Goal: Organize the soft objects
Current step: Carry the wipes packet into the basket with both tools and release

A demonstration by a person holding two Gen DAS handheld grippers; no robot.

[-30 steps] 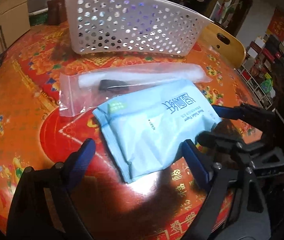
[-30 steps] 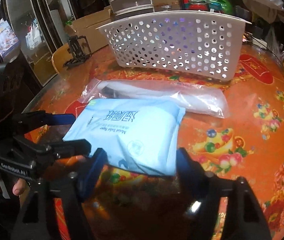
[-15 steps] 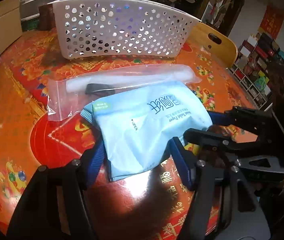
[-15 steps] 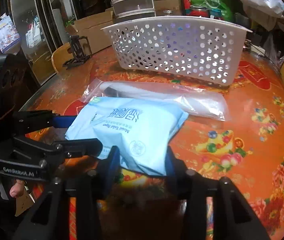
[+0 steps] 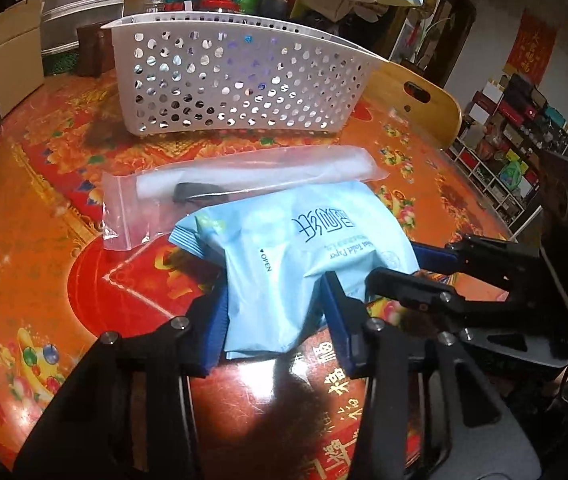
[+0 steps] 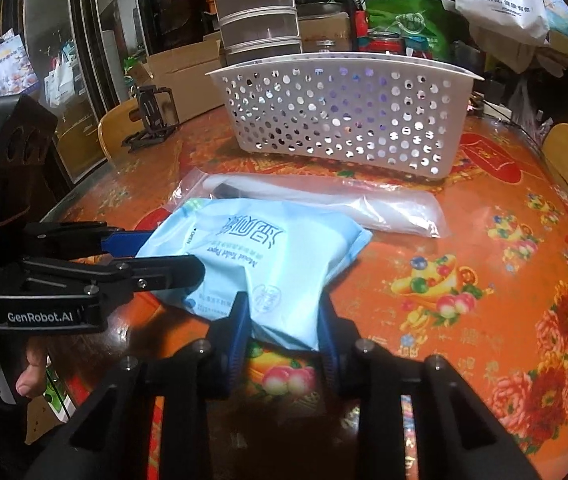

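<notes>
A: Left-wrist view: how does the left gripper (image 5: pixel 274 316) stand?

B: Its jaws have just been closing, and now the blue pads (image 5: pixel 214 332) press into the near corner of the light-blue pack (image 5: pixel 303 248). The soft wrap bunches and narrows between them, so it has a hold on the pack.

A: And the right gripper (image 6: pixel 284 320)?

B: The same, seen from its own camera. Its jaws have also just been closing, and the pack (image 6: pixel 268 264) is pinched between its pads, creased where they bite. Each gripper holds a different end of the pack; in the left view the right gripper (image 5: pixel 415 272) comes in from the right edge and meets the pack's far side.

A: Where does the pack lie?

B: On the red and orange patterned table (image 5: pixel 44 216), in the middle. Whether it is lifted clear of the top cannot be told. Its far edge overlaps a clear zip bag (image 5: pixel 240 184) that holds a white roll and a dark item.

A: Beyond that?

B: A white perforated basket (image 5: pixel 240 80) stands behind the bag, apart from it. A wooden chair (image 5: pixel 415 100) is at the table's far right. In the right view a hand (image 6: pixel 0 356) grips the left gripper's handle at the lower left.
</notes>
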